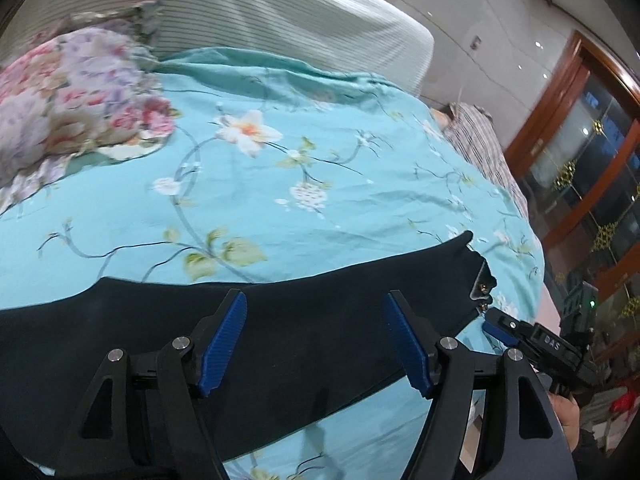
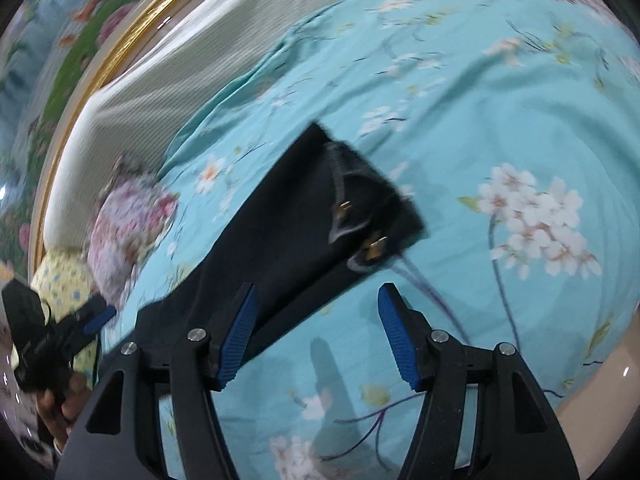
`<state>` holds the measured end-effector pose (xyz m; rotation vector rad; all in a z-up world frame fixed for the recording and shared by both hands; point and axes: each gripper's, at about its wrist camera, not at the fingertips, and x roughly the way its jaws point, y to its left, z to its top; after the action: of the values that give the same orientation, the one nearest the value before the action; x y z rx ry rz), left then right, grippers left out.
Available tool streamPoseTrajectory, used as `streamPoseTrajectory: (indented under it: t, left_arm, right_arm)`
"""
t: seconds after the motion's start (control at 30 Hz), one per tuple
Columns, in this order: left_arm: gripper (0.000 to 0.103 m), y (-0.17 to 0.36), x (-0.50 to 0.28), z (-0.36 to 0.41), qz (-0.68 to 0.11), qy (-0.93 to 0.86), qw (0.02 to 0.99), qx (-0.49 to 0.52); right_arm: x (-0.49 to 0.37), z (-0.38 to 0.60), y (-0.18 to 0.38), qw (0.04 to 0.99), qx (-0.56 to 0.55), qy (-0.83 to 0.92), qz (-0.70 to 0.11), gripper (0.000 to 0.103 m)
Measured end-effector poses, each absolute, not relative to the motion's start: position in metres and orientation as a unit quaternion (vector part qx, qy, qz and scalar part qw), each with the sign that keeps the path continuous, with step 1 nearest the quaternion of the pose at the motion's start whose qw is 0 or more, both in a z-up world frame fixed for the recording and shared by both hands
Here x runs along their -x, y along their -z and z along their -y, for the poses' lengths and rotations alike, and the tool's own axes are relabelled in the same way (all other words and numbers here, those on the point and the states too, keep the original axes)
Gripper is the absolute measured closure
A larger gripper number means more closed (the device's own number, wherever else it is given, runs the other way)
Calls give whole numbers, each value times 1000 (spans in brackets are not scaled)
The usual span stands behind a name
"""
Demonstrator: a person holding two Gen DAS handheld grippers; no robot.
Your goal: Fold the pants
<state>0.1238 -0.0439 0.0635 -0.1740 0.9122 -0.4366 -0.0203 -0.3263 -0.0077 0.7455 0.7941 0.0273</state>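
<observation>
Black pants (image 1: 280,320) lie lengthwise across a turquoise floral bedsheet (image 1: 320,184). Their waistband end with gold clasps (image 2: 360,208) points to the right in the left wrist view. My left gripper (image 1: 314,296) hovers open over the middle of the pants, with nothing between its blue pads. My right gripper (image 2: 317,290) is open too, just short of the waistband end. Its left finger (image 2: 240,320) overlaps the pants' near edge and its right finger is over bare sheet. Each gripper shows in the other's view: the right gripper (image 1: 500,326) by the waistband, the left gripper (image 2: 96,318) far left.
A pink and purple floral pillow (image 1: 72,112) lies at the far left of the bed against a pale striped headboard (image 1: 280,12). Striped fabric (image 1: 476,136) lies at the bed's far right edge. A wooden glazed door (image 1: 580,168) stands beyond the bed.
</observation>
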Motion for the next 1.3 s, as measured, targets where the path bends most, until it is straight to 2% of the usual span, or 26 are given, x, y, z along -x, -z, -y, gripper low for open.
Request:
streamPoseTrajectory:
  t: [0.3,0.4,0.47,0.87,0.93,1.0,1.07,1.13,1.2,1.3]
  left_arm:
    - [31,-48,-155,104,-466,249,848,28]
    - [31,-39,-166,129,-479,266,836,11]
    - [31,-36,-172,143,-483,274,831,-2]
    - [32,-13,-211,266,-521,399,749,-87]
    - [37,-4,-221,286,-542,422,722,-87]
    - [54,8,-227,303,-567,441,691,-84]
    - [55,19,-231,315,-585,452,668,-86]
    - [64,22,-232,321,-587,458,662,-85]
    - [88,20,-231,321,-585,473,654,-72]
    - [92,9,-222,317,-557,479,673,-80]
  right_arm:
    - [1,348,20,838,-414,16,-354,41]
    - [-8,350,24,838,-416,9,-353,57]
    - [-13,352,29,835,-419,-6,-356,91]
    - [5,384,44,827,-450,-62,-331,92]
    - [5,385,46,825,-454,-67,-330,92]
    - [7,384,46,827,-449,-70,-329,92]
    - [8,384,46,830,-445,-75,-328,92]
    - [10,385,48,827,-451,-81,-324,92]
    - [11,385,50,828,-450,-86,-323,92]
    - [11,383,49,832,-442,-89,-324,92]
